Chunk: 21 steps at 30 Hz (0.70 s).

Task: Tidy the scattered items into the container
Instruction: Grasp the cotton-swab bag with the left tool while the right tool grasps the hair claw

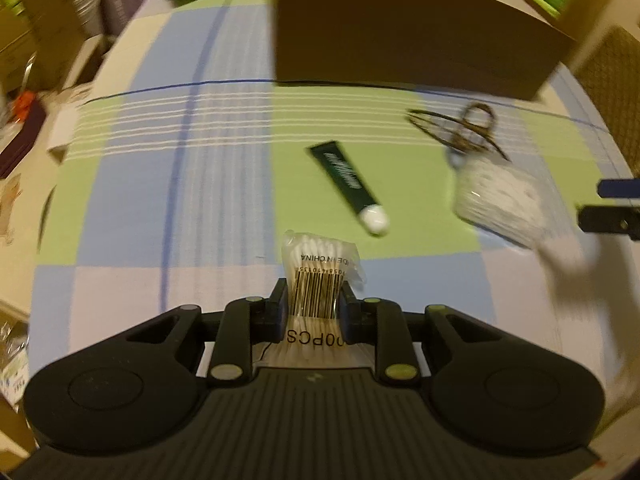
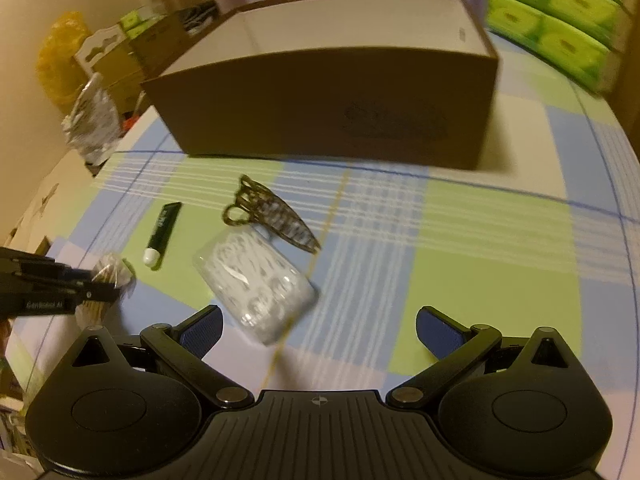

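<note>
Left wrist view: jaws of the left gripper clamped on a clear bag of cotton swabs, barcode facing up, held just above the desk.
Right wrist view: jaws of the right gripper spread wide, nothing between them, poised near a clear plastic tub.
Scattered items: dark green tube with white cap, small ornate scissors touching the tub, all lying on the checked cloth.
Container: brown cardboard box, open-topped, standing behind the items, well apart from the swab bag.
Risk, grip: slippery film pinched near one end; likely to slide out on the way over the tall box wall.
Risk, crowding: both grippers close together; possible knock against tub or tube.
Risk, right side: scissors likely dragged along if the tub were lifted.
</note>
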Motion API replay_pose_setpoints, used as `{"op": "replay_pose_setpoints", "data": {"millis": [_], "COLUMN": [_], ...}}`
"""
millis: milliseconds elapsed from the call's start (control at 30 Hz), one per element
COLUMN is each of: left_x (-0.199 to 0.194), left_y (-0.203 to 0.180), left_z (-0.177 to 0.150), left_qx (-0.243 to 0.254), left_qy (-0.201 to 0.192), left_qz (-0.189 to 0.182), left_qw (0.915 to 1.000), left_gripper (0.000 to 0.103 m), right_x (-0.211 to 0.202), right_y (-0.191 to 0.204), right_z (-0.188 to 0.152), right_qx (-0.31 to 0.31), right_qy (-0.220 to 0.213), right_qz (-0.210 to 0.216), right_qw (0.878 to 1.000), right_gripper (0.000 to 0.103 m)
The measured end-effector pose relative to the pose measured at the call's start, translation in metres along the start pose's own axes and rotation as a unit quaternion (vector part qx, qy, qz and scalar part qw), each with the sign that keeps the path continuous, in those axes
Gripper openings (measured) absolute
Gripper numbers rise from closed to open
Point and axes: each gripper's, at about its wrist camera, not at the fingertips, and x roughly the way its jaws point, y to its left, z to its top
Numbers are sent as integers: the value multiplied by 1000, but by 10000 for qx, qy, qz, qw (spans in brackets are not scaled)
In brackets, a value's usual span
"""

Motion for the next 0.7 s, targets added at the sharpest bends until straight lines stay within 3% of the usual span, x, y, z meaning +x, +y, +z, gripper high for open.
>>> {"op": "replay_pose_setpoints", "data": {"millis": [167,433,700], "left_x": [3,11,15], "left_y": [14,25,27], "left_z": [11,29,35], "left_qx": [-316,-509,-510], "left_qy": [31,15,-5], "left_qz": [219,324,307], "left_qw": [9993,9982,9982], "left_gripper": [20,22,22], "right_x": [12,40,79], "right_y": [14,40,62], "right_z": [15,37,42], "right_qx": [-439,-1295,-2121], "right_qy": [-106,-331,-226], "right_qz": [136,216,14], "right_qw": [9989,9908,9770], "right_gripper": [100,75,58]}}
